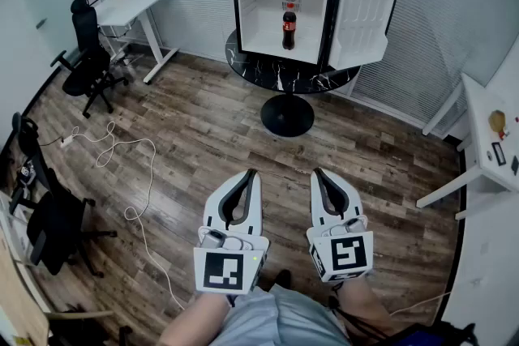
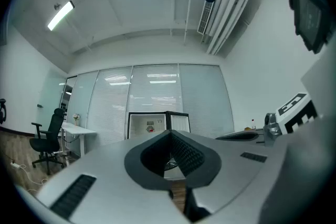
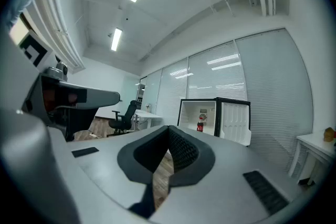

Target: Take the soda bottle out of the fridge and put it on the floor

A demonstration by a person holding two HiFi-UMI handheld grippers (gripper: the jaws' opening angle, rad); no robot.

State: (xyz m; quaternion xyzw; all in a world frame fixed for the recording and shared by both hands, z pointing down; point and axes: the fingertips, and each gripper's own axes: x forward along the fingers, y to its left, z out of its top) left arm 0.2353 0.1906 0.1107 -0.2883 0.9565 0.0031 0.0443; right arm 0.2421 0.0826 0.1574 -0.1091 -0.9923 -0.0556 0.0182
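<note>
The soda bottle (image 1: 289, 28) is seen upright near the middle of the fridge (image 1: 253, 12) shelf, well apart from both grippers. The fridge is set on the round table (image 1: 284, 77) with its door (image 1: 361, 27) swung open to the right, so the bottle can be reached from the front. The left gripper (image 1: 254, 173) and right gripper (image 1: 317, 172) are held level over the wooden floor (image 1: 195, 134), jaws clenched with nothing grasped. The approach is judged not yet begun.

left tongs (image 1: 252, 173) | right tongs (image 1: 317, 172) | white, black-lined | black-white marker cubes (image 1: 225, 270)
</note>
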